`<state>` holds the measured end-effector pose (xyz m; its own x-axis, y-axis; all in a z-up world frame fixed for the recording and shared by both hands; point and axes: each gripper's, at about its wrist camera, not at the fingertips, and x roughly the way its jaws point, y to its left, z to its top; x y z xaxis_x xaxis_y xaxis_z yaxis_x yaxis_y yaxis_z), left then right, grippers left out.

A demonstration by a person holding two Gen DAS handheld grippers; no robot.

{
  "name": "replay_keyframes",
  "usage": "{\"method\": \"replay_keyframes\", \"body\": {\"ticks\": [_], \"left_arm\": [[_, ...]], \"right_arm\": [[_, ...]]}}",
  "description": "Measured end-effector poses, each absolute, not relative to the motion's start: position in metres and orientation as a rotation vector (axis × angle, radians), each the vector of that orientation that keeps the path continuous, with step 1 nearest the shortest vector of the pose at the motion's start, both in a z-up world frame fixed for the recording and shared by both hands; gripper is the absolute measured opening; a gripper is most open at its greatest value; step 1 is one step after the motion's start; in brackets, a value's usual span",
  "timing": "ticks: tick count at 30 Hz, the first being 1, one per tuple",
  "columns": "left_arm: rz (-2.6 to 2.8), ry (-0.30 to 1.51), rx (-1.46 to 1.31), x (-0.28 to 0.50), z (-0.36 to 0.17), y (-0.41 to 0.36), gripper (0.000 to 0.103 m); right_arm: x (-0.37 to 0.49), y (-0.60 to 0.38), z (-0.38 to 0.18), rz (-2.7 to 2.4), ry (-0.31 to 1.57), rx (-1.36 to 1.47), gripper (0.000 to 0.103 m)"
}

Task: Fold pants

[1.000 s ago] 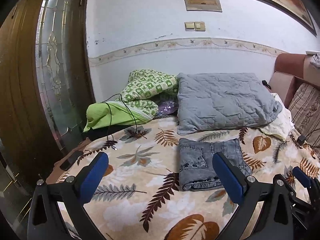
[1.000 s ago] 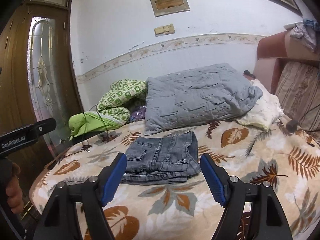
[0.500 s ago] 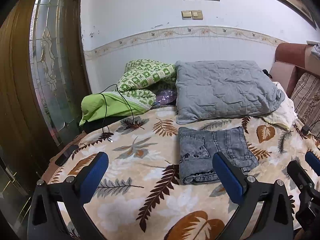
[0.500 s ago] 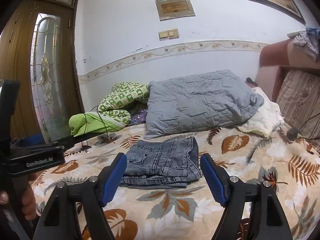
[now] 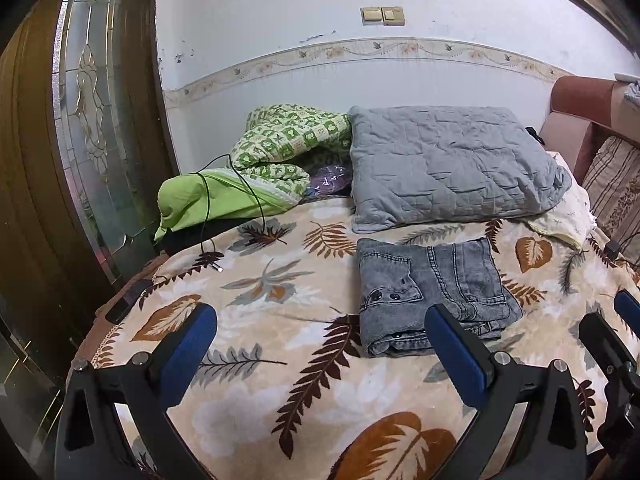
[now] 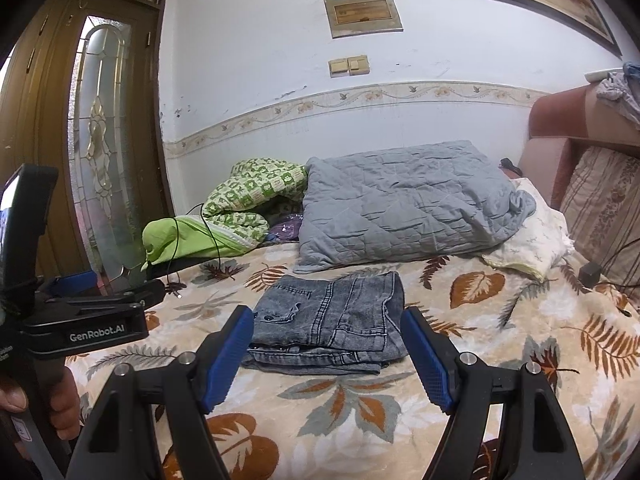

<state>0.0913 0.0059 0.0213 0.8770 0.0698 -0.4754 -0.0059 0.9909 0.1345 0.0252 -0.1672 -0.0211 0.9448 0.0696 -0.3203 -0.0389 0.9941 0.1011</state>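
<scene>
Grey denim pants lie folded into a compact stack on the leaf-print blanket, also seen in the right wrist view. My left gripper is open and empty, hovering above the blanket to the near left of the pants. My right gripper is open and empty, just in front of the pants, apart from them. The left gripper's body shows at the left edge of the right wrist view, and the right gripper's blue fingertip shows at the right edge of the left wrist view.
A grey quilted pillow lies behind the pants against the wall. A green patterned blanket and a lime cushion with a black cable sit at the back left. A wooden glass-panelled door stands left; a sofa arm stands right.
Both grippers have drawn back and lifted slightly from the folded pants, staying open. The left gripper's body has come further into the right wrist view. The pants have not moved.
</scene>
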Motion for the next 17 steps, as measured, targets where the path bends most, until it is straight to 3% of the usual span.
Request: {"method": "replay_keyframes", "body": {"ticks": [17], "left_arm": [[0.014, 0.507, 0.111, 0.0911, 0.0233, 0.0076, 0.103]], "right_arm": [[0.0288, -0.1675, -0.0235, 0.057, 0.345, 0.093, 0.079]]}}
